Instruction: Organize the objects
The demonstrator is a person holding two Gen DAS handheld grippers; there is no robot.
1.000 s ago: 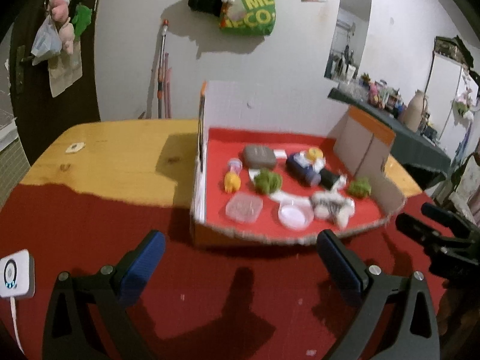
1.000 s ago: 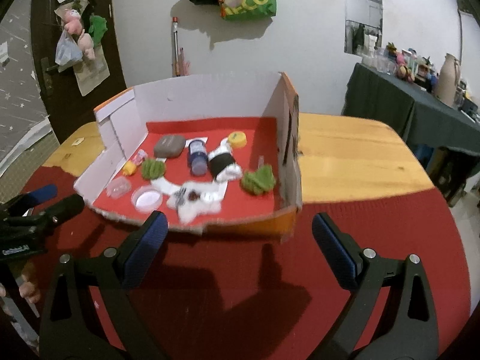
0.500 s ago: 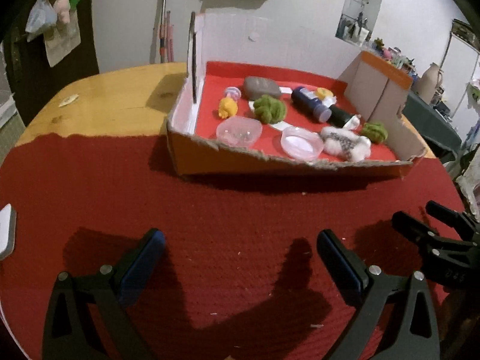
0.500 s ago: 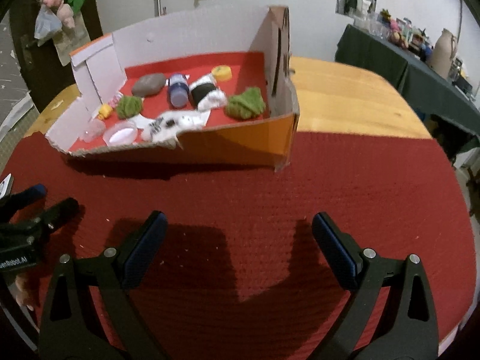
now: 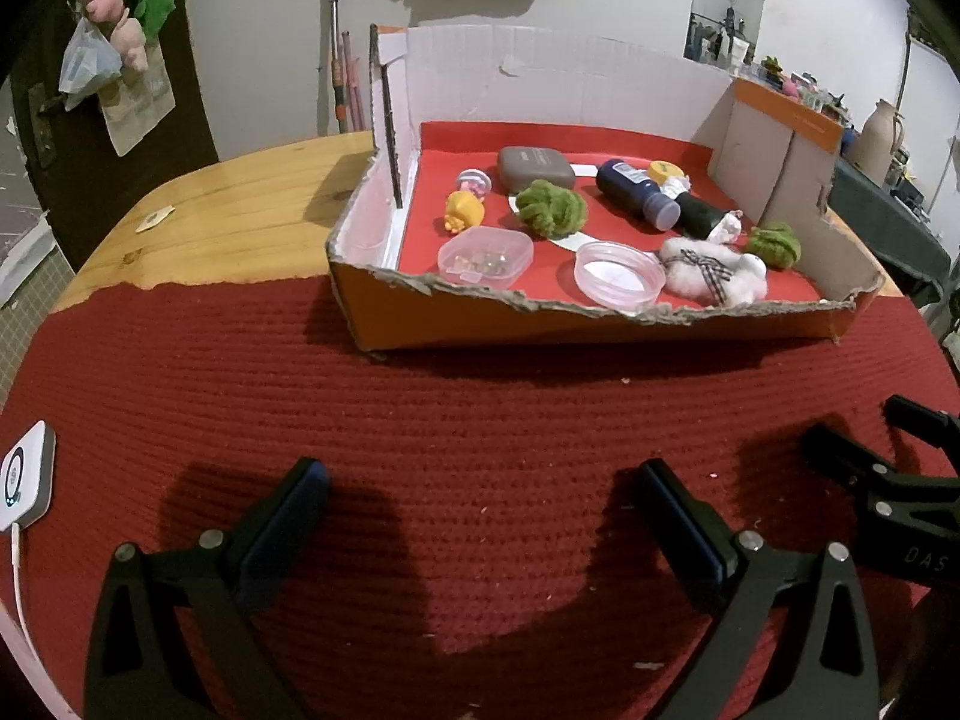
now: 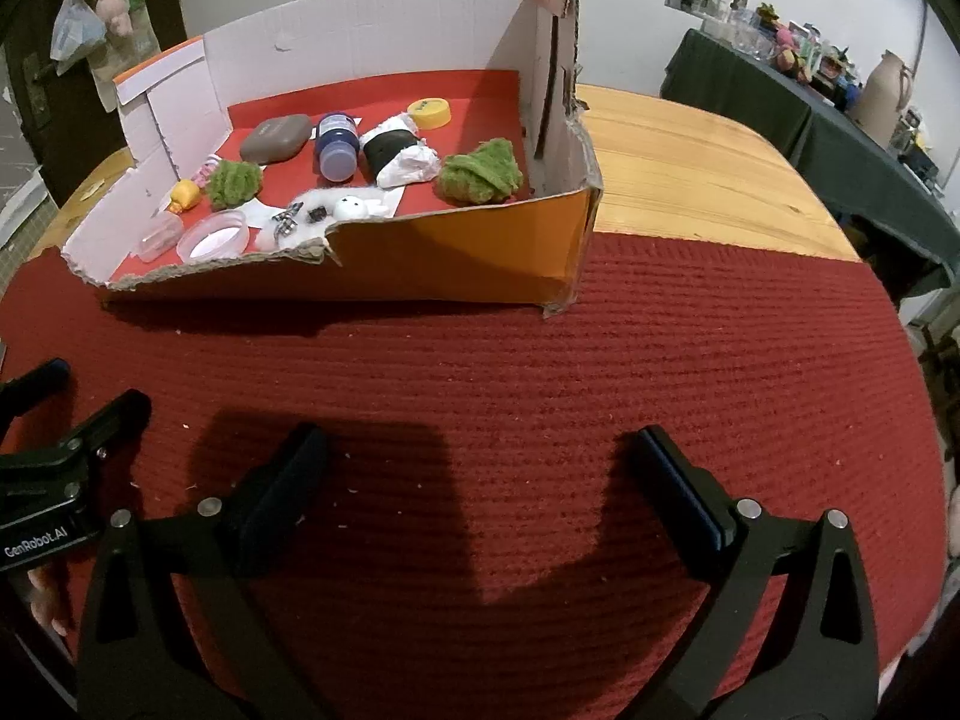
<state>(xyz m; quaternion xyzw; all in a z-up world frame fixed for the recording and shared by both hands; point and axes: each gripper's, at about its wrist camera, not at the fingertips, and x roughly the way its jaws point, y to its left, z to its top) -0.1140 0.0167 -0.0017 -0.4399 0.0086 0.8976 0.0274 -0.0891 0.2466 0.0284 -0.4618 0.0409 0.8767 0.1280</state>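
An open cardboard box (image 5: 588,324) with a torn front wall stands on the red mat (image 5: 480,396). It holds a grey case (image 5: 534,167), a blue bottle (image 5: 636,193), two green pompoms (image 5: 552,209), a yellow toy (image 5: 463,211), a clear container (image 5: 485,255), a round dish (image 5: 618,273) and a white fluffy toy (image 5: 708,276). My left gripper (image 5: 480,474) is open over bare mat, short of the box. My right gripper (image 6: 480,438) hovers beside it; its jaws are opening with nothing between them. Each gripper shows in the other's view, left gripper (image 6: 99,383), right gripper (image 5: 855,417).
A white device (image 5: 24,480) with a cable lies at the mat's left edge. Bare wooden tabletop (image 6: 690,180) extends behind and beside the box. A dark-covered side table (image 6: 810,114) with clutter stands to the right, and bags hang on the door (image 5: 114,60).
Both grippers have sunk and tipped downward toward the mat, so the box now sits higher in both views. Nothing was picked up or released.
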